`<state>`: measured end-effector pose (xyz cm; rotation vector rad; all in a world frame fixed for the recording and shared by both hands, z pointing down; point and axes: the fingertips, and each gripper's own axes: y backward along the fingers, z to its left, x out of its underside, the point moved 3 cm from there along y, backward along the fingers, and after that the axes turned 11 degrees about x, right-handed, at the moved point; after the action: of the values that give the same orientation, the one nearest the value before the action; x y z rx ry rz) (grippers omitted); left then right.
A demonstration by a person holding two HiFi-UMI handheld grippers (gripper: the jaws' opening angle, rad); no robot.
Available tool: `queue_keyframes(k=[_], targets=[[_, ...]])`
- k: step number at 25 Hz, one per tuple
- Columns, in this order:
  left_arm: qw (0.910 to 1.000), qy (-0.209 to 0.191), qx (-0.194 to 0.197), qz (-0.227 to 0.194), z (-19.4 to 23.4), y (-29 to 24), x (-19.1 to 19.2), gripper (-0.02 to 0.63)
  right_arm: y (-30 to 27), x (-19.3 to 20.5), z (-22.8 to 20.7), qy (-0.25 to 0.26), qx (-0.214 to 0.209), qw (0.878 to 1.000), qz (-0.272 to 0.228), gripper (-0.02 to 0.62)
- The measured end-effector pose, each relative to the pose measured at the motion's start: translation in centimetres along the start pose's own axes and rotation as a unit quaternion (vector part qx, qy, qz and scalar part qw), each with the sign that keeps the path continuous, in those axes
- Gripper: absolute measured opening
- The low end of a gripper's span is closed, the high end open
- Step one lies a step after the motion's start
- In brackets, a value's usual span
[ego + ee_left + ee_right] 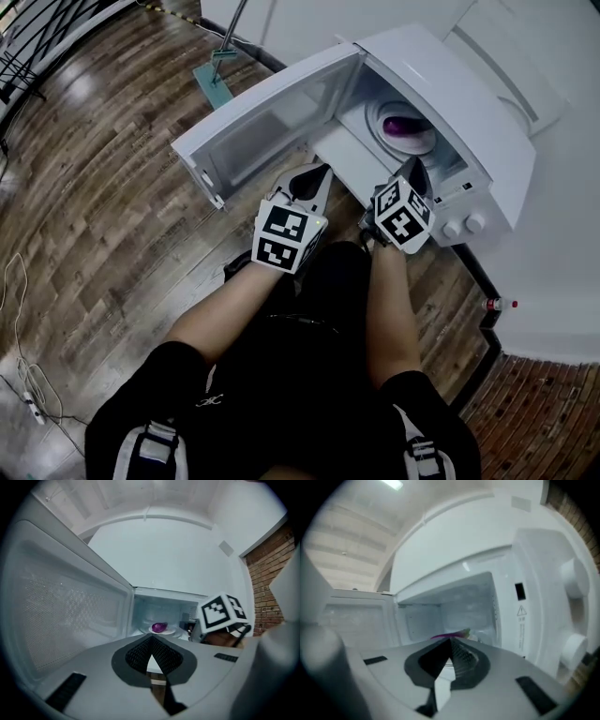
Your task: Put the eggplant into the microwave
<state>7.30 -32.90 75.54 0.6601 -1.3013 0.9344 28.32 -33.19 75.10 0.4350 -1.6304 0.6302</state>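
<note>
The purple eggplant (405, 125) lies on the white round plate (419, 142) inside the white microwave (487, 122), whose door (272, 122) hangs wide open to the left. My left gripper (314, 174) hovers before the door's lower edge, shut and empty. Just in front of the cavity my right gripper (413, 170) is also shut with nothing in it. The left gripper view looks past its closed tips (151, 638) at the eggplant (159, 627) and the right gripper's marker cube (220, 612). In the right gripper view the eggplant (447, 635) peeks over the closed tips (451, 640).
Two white knobs (464, 225) sit on the microwave's control panel at the right. A mop (217, 61) leans at the back on the wooden floor. A red-capped bottle (498, 304) stands by the wall, and cables (23, 375) lie at the left.
</note>
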Motion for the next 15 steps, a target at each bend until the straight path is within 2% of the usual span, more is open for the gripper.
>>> queue_keyframes(k=[4, 8, 11, 15], targets=[[0.9997, -0.012, 0.018, -0.008, -0.2, -1.7, -1.5, 0.0, 5.3, -1.8, 1.6, 0.032, -0.092, 0.993, -0.061, 0.014], [0.999, -0.025, 0.031, -0.019, -0.3, -3.3, -4.6, 0.0, 7.1, -5.1, 3.5, 0.028, -0.144, 0.985, -0.088, 0.014], [0.9993, -0.009, 0.033, -0.013, -0.2, -3.8, -8.1, 0.0, 7.7, -8.9, 4.6, 0.025, -0.164, 0.983, -0.082, 0.014], [0.9996, 0.009, 0.026, -0.001, -0.9, -3.1, -15.2, 0.0, 8.7, -15.7, 5.1, 0.014, -0.181, 0.983, -0.04, 0.014]])
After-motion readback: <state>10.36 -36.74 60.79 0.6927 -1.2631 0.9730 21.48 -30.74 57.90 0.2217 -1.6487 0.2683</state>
